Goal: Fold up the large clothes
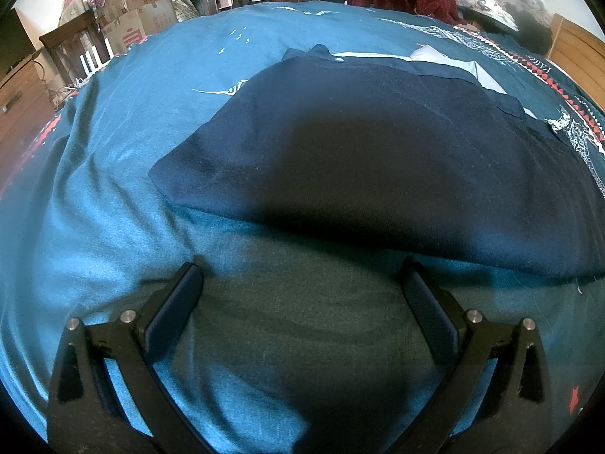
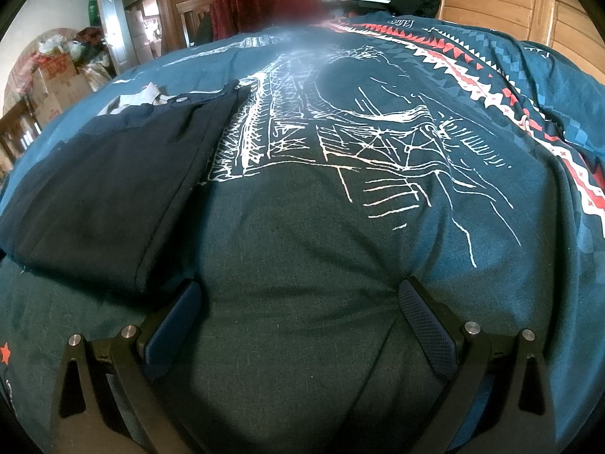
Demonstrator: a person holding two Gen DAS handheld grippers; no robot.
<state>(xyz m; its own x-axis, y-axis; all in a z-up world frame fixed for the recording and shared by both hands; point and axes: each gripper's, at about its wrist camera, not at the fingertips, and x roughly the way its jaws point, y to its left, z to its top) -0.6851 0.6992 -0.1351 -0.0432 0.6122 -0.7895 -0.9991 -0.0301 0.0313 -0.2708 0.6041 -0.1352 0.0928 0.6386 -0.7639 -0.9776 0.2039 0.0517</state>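
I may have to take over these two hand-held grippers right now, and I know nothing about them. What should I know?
Left gripper: open, empty, just short of the near edge of the navy garment.
Right gripper: open, empty, over the teal bedspread, beside the garment's right edge.
Done: garment lies flat and already looks folded into a rectangle, pale lining showing at its far end.
Left: probably one more fold; none is gripped yet.

a teal bedspread [image 2: 472, 143] with white line drawings and a red-and-white zigzag border covers the bed. far left stand stacked cardboard boxes [image 1: 132, 3]; a dark red blanket [image 2: 264, 0] drapes a chair at the far side; far right, a wooden headboard [image 2: 503, 0].
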